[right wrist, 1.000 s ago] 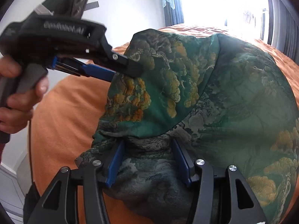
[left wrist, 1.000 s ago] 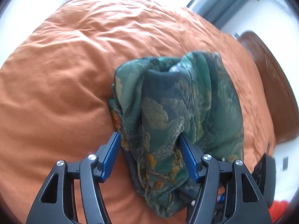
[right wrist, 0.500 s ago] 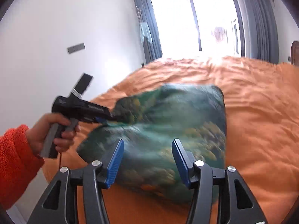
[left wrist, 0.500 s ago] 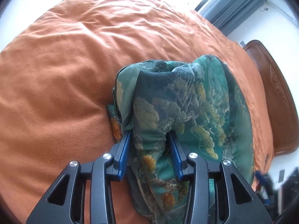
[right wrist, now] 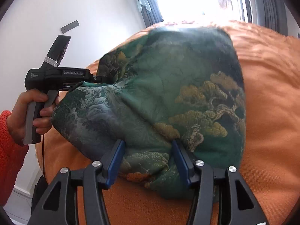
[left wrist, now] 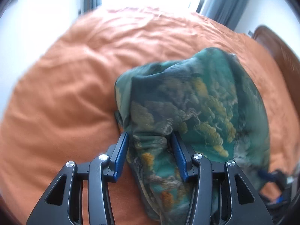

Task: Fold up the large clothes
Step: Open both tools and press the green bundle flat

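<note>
A large green garment point(left wrist: 196, 103) printed with yellow trees and clouds is bunched up above an orange bed cover point(left wrist: 65, 93). My left gripper point(left wrist: 150, 148) has a thick fold of it between its blue pads; its jaws are opening slightly, but the cloth still fills the gap. In the right wrist view the garment point(right wrist: 168, 93) stretches from the left gripper point(right wrist: 105, 78), held by a hand point(right wrist: 28, 112), across to my right gripper point(right wrist: 148, 153), whose pads clamp the near hem.
The orange bed cover point(right wrist: 271, 112) spreads all around the garment. A brown wooden headboard point(left wrist: 277, 52) stands at the right. Bright windows with grey curtains point(right wrist: 150, 5) lie beyond the bed, and a white wall is at the left. An orange sleeve point(right wrist: 7, 150) covers the person's arm.
The left jaws narrowed onto a fold of the garment. The right gripper drew away from the left one, and the cloth now hangs spread between the two, raised off the bed.
</note>
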Demonstrator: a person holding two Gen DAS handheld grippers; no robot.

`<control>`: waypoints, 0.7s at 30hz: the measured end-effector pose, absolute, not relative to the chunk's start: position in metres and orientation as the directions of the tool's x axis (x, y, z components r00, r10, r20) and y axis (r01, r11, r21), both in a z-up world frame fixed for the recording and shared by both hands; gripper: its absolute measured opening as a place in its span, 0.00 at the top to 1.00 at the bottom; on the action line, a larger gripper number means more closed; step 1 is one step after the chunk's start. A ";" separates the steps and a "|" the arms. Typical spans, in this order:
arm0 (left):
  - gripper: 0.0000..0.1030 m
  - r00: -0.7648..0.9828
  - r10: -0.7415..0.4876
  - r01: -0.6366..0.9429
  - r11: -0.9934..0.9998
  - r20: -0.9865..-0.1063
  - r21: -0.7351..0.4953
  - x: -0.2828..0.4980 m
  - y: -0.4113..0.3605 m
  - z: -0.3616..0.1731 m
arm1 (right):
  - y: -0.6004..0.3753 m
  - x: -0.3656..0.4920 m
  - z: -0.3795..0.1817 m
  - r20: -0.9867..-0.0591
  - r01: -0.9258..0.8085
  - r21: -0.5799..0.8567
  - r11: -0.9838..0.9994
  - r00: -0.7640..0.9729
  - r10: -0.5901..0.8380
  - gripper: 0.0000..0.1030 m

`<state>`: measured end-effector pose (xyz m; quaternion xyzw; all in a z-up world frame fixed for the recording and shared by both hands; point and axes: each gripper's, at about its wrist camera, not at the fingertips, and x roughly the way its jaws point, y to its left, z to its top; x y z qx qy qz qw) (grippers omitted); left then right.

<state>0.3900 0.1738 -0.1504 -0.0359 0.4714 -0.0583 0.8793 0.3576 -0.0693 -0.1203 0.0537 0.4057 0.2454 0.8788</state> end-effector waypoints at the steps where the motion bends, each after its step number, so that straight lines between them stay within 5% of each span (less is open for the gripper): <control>1: 0.53 0.562 -0.119 0.073 0.993 -0.818 -0.094 0.388 0.170 -0.145 | -0.069 0.351 -0.112 -0.676 -0.390 0.273 0.879 0.573 0.464 0.45; 4: 0.53 0.601 -0.076 0.085 0.996 -0.796 -0.031 0.380 0.157 -0.130 | -0.075 0.335 -0.090 -0.634 -0.391 0.263 0.882 0.620 0.463 0.31; 9: 0.50 0.645 -0.040 0.109 0.993 -0.763 0.041 0.371 0.142 -0.111 | -0.077 0.313 -0.063 -0.589 -0.384 0.258 0.887 0.665 0.459 0.29; 15: 0.10 0.691 0.024 0.079 0.991 -0.723 0.109 0.353 0.136 -0.098 | -0.079 0.299 -0.064 -0.603 -0.376 0.208 0.903 0.678 0.421 0.26; 21: 0.00 0.649 0.040 0.016 0.998 -0.760 0.066 0.345 0.148 -0.091 | -0.086 0.299 -0.070 -0.626 -0.336 0.216 0.917 0.673 0.394 0.26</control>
